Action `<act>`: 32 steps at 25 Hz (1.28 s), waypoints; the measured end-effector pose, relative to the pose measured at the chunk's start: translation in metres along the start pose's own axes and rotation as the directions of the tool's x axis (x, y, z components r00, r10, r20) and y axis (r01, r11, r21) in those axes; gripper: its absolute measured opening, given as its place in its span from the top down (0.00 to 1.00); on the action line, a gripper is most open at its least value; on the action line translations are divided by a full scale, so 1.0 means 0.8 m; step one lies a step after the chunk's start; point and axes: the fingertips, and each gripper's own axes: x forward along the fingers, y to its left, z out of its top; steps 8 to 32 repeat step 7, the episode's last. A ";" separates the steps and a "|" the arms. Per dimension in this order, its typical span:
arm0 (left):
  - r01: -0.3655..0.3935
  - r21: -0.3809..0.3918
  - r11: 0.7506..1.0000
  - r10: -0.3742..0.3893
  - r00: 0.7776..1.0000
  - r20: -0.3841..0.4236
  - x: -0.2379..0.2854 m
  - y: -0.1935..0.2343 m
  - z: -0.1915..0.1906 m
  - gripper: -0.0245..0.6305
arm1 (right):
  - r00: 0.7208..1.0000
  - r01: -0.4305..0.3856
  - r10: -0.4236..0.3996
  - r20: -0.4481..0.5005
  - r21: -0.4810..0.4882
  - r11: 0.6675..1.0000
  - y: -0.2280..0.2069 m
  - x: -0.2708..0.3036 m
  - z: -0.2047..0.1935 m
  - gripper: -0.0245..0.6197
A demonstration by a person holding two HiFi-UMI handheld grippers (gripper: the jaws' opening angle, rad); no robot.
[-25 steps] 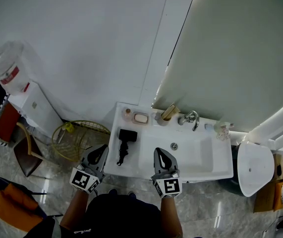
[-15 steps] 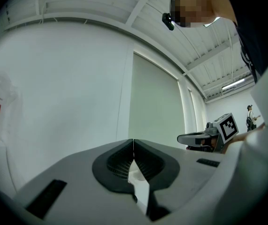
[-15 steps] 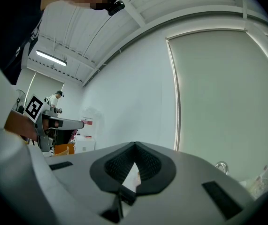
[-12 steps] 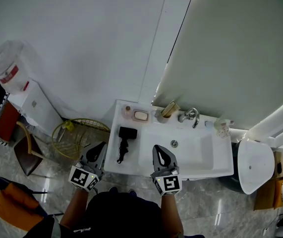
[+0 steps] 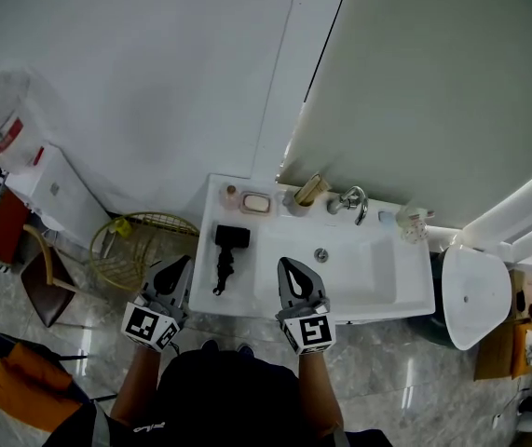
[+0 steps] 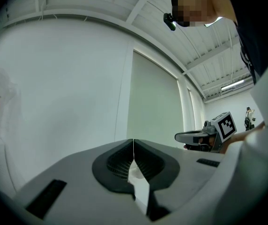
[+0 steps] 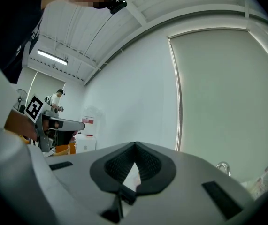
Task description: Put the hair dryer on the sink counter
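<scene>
head view: the hair dryer [image 5: 225, 254] lies on the sink counter [image 5: 247, 282] left of the basin [image 5: 359, 273], its long axis running from wall to front edge, handle toward the person. left gripper [image 5: 182, 263] and right gripper [image 5: 287, 264] flank the handle, jaws pressed together, empty, touching nothing.

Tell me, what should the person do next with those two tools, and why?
Probably just draw both grippers back. The hair dryer already lies on the sink counter, left of the basin, and the left gripper and right gripper both have their jaws together with nothing between them, so the job looks done.
</scene>
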 end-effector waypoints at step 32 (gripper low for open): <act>-0.002 -0.015 1.000 0.002 1.000 -0.005 0.002 0.002 -0.009 0.92 | 1.000 0.005 -0.005 -0.014 0.004 1.000 -0.002 0.003 -0.005 0.92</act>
